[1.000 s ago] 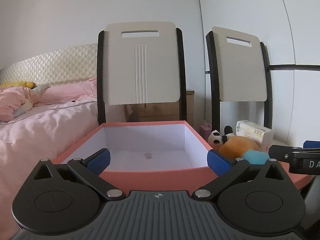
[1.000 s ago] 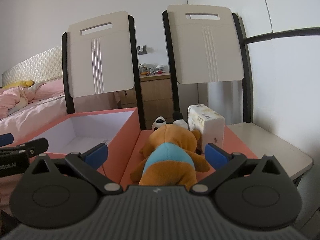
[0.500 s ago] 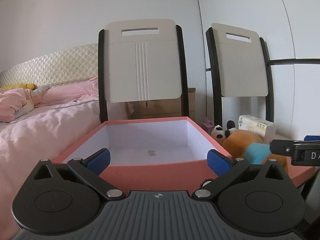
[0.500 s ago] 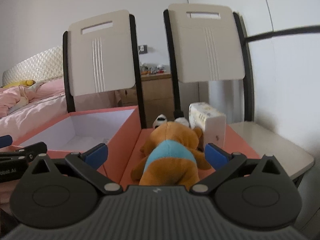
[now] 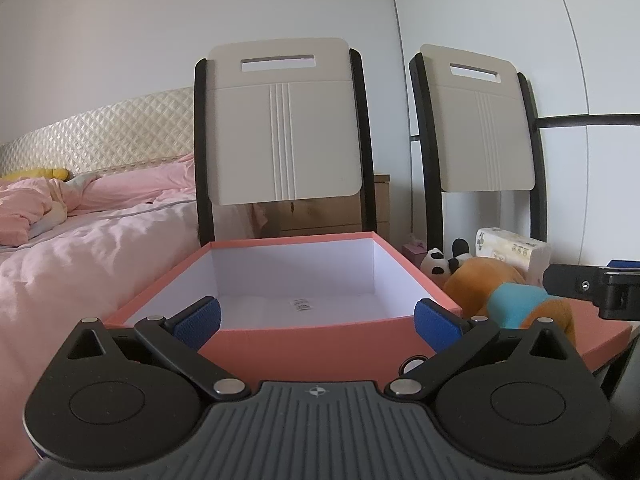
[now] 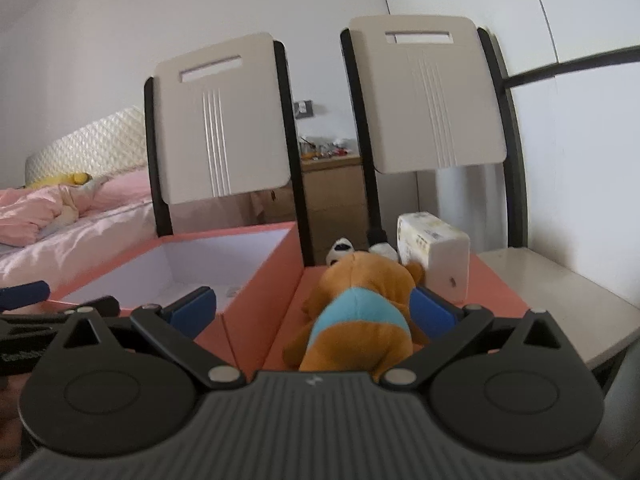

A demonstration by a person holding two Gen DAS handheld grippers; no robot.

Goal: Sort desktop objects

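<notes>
An open salmon-pink box (image 5: 320, 340) with a white inside stands in front of my left gripper (image 5: 318, 318), which is open and empty at its near wall. The box also shows in the right wrist view (image 6: 260, 280). To its right, a brown plush bear in a blue shirt (image 6: 360, 312) lies on the pink lid (image 6: 492, 292). My right gripper (image 6: 312, 306) is open, its jaws either side of the bear's body, not closed on it. Behind the bear are a small panda toy (image 6: 342, 248) and a white tissue pack (image 6: 434, 252). The bear (image 5: 516, 296) shows in the left wrist view too.
Two white folding chair backs (image 5: 284, 120) (image 6: 432, 96) stand behind the box. A bed with pink bedding (image 5: 80, 240) lies to the left. A wooden dresser (image 6: 332, 192) is behind. A grey tabletop edge (image 6: 560, 292) lies to the right.
My right gripper has moved forward and down, so its jaws now flank the bear. My left gripper has shifted slightly lower toward the box.
</notes>
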